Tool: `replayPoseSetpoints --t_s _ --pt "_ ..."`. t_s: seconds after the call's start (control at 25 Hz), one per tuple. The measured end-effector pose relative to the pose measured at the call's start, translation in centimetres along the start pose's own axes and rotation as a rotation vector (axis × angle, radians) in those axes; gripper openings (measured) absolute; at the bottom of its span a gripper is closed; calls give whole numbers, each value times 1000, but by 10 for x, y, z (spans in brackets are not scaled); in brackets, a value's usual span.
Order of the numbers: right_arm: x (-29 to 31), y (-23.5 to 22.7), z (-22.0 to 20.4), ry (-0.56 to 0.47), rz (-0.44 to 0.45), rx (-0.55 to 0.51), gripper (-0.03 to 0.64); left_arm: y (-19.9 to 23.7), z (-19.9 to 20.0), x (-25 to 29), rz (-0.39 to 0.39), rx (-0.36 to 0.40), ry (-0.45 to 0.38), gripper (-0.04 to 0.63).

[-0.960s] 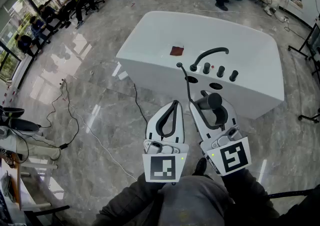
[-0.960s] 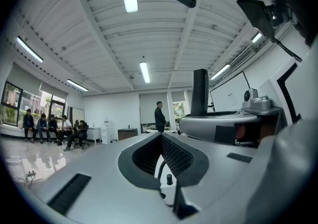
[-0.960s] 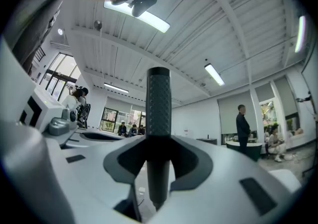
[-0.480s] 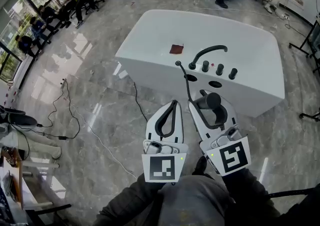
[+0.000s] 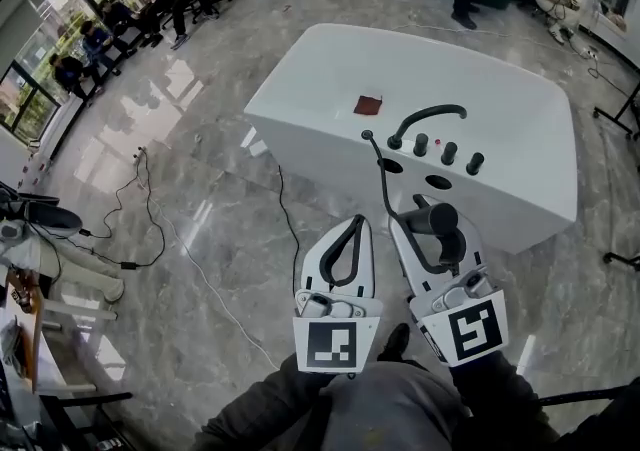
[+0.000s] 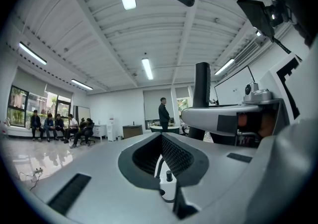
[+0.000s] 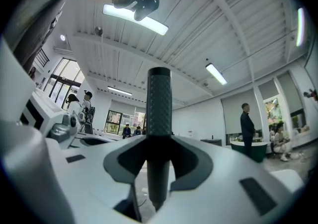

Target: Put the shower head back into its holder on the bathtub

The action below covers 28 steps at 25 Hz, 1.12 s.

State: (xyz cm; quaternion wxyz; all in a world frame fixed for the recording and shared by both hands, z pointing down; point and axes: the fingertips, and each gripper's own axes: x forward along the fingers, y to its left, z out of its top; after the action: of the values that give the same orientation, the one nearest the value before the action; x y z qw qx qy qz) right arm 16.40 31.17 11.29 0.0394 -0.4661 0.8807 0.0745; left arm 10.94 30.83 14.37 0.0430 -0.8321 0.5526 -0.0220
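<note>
Shower head in right gripper, bathtub ahead

The left gripper and right gripper have smooth grey-white shells, and their jaws are lined with dark ribbed pads. Each carries a cube with a black-and-white square marker. The sleeves are dark grey.
</note>
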Motion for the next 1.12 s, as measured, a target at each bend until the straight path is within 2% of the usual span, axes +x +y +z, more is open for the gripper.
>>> replayPoseSetpoints --t_s 0.24,0.44,0.76,1.12 --pt "-2 -4 3 -6 34 -16 135 -3 -12 -3 38 -3 19 3" --pt "16 -10 -4 -11 35 -3 137 19 -29 12 61 -23 39 3" --pt "56 -14 -16 14 3 -1 136 63 -44 52 35 -37 25 3" --pt "89 -16 -22 37 -4 -8 135 90 -55 83 12 -67 22 3"
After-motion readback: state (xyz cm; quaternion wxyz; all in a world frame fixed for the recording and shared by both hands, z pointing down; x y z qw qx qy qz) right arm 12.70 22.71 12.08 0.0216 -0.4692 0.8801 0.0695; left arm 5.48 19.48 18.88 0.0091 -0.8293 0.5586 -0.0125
